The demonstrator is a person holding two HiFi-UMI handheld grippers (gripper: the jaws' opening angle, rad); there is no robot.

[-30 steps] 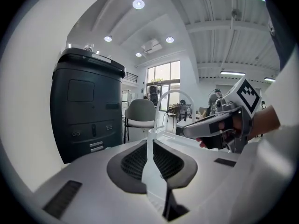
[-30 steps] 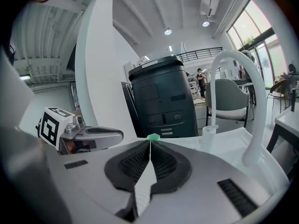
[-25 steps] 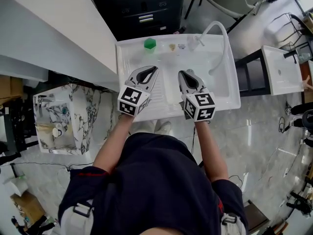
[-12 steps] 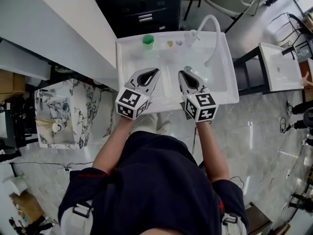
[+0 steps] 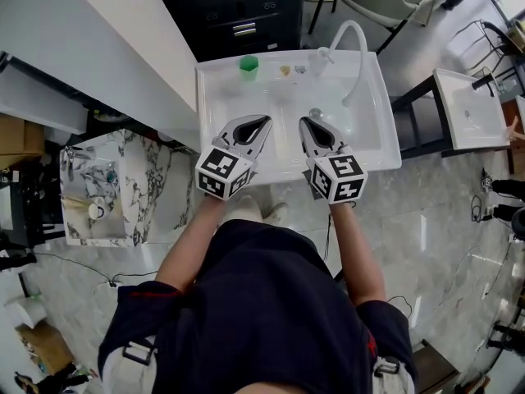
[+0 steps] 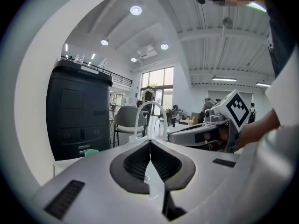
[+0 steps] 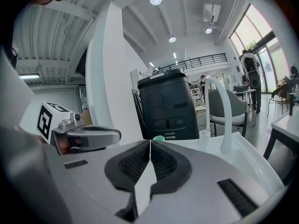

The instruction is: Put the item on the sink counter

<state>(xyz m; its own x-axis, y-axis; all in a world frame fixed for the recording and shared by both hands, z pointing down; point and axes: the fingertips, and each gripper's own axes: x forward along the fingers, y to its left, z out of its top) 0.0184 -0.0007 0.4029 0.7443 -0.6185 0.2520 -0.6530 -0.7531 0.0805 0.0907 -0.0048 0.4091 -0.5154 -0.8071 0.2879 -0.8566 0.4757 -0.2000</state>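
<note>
A small green item (image 5: 248,66) stands on the back ledge of the white sink unit (image 5: 207,97), left of the faucet. It also shows in the left gripper view as the green item (image 6: 91,152) and in the right gripper view as the green item (image 7: 159,137). My left gripper (image 5: 265,121) hovers over the basin's front half, shut, with nothing between its jaws. My right gripper (image 5: 303,123) hovers beside it, also shut and empty. Both point toward the back ledge, well short of the item. The closed pads show in the left gripper (image 6: 150,143) and the right gripper (image 7: 150,143).
A white curved faucet (image 5: 351,39) rises at the sink's back right, with two small objects (image 5: 294,71) beside it. Behind the sink stands a black cabinet (image 5: 238,11). A white wall (image 5: 98,39) and a marbled box (image 5: 123,187) lie left. Another white sink unit (image 5: 467,113) is at the right.
Both grippers have drawn back a little toward the sink's front edge, so their marker cubes now overhang it. The jaws stay shut.
</note>
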